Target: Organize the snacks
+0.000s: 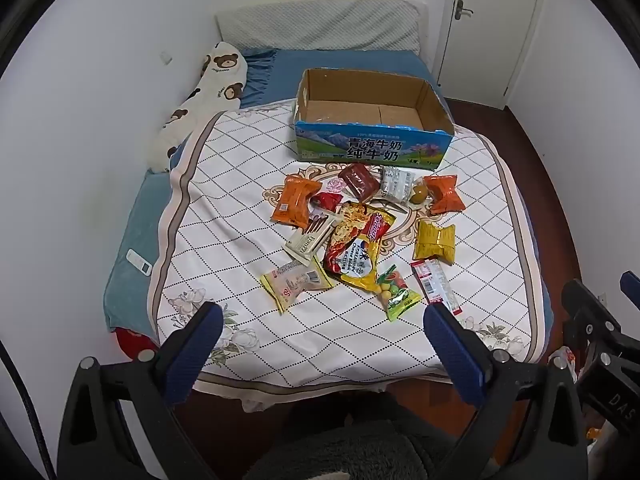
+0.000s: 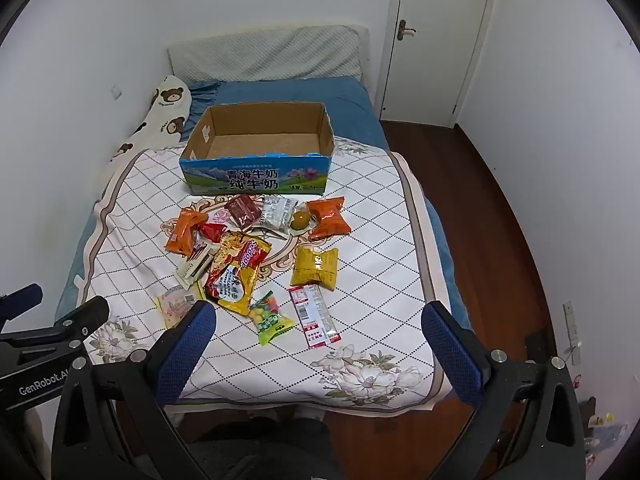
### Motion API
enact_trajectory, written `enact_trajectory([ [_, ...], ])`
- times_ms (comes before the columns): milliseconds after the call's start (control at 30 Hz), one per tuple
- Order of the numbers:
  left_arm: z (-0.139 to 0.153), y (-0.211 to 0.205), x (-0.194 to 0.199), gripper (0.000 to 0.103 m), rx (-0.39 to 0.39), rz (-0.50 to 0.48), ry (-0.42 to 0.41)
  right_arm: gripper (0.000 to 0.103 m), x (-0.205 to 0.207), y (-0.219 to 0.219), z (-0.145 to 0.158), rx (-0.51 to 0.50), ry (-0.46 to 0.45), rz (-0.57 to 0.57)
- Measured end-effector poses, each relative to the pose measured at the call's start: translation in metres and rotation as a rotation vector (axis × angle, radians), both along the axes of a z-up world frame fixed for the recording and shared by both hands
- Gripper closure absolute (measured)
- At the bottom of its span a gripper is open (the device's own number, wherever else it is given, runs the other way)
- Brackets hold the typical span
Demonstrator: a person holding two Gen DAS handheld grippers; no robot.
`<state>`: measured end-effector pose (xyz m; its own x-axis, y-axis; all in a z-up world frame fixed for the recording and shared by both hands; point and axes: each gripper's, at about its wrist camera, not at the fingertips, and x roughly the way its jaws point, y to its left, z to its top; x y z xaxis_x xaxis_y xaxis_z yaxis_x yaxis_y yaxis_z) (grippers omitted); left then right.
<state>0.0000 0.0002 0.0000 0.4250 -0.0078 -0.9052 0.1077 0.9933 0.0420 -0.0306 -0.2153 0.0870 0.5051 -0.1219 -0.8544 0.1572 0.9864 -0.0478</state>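
Observation:
Several snack packets lie scattered on a white checked blanket (image 1: 224,184) (image 2: 380,240) on a bed. Among them are a big noodle bag (image 1: 358,246) (image 2: 236,270), a yellow packet (image 1: 434,242) (image 2: 314,268), an orange packet (image 1: 294,200) (image 2: 184,232), a green candy bag (image 1: 396,294) (image 2: 270,318) and a red-white strip packet (image 1: 436,286) (image 2: 314,314). An empty open cardboard box (image 1: 372,148) (image 2: 256,176) stands behind them. My left gripper (image 1: 324,314) and right gripper (image 2: 318,314) are both open and empty, held above the bed's near end.
A bear-print pillow (image 1: 200,96) (image 2: 160,116) lies along the left wall. A grey headboard cushion (image 1: 320,26) (image 2: 268,54) is at the back. A white door (image 1: 496,20) (image 2: 436,40) and wooden floor (image 2: 460,168) are on the right. A remote (image 1: 139,262) lies on the blue sheet.

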Motion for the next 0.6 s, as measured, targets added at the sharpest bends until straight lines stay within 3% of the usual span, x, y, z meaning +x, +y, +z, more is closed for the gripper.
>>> enact_trajectory([
  [600,0.0002,-0.0004,0.0006,0.000,0.009,0.004,-0.013,0.000,-0.0027,0.0009,0.0040,0.012,-0.005,0.004],
])
